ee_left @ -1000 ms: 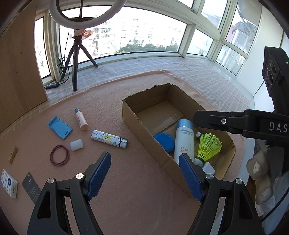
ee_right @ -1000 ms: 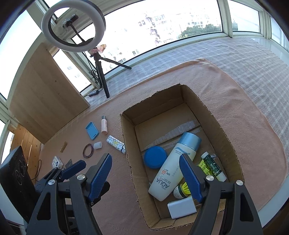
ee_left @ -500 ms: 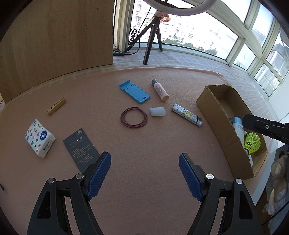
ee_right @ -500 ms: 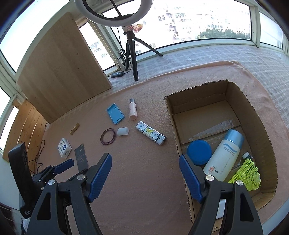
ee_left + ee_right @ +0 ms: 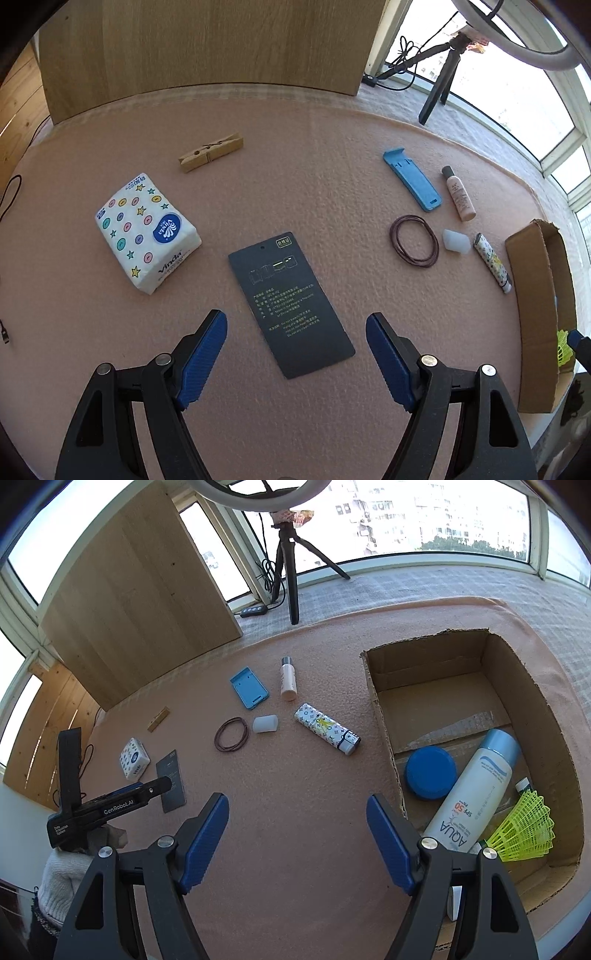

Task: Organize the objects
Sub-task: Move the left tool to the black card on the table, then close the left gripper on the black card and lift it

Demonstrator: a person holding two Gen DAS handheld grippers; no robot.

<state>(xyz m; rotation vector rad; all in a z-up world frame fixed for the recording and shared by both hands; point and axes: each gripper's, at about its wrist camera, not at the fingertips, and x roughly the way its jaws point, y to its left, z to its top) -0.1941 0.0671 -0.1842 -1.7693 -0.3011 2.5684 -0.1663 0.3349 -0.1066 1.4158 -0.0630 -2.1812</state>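
My left gripper [image 5: 295,323] hangs open over the pink mat, with a dark printed card [image 5: 290,302] lying flat just ahead between its blue pads. A tissue pack [image 5: 146,232] sits to its left and a wooden clothespin [image 5: 211,152] farther back. My right gripper [image 5: 297,805] is open and empty over bare mat, left of the cardboard box [image 5: 480,646]. The box holds a sunscreen bottle [image 5: 476,790], a blue jar [image 5: 430,771] and a yellow shuttlecock [image 5: 524,830]. A patterned tube [image 5: 327,728] lies just left of the box.
Loose on the mat are brown hair ties [image 5: 414,245], a white cap [image 5: 457,242], a blue stand [image 5: 412,184] and a small pink bottle [image 5: 458,194]. A wooden panel [image 5: 207,44] and a ring-light tripod [image 5: 290,576] stand at the back. A gloved hand [image 5: 59,878] shows at lower left.
The left gripper swung from the box over to the loose items and sank toward the dark card. The right gripper shifted left off the box, then held still. Both stayed open.
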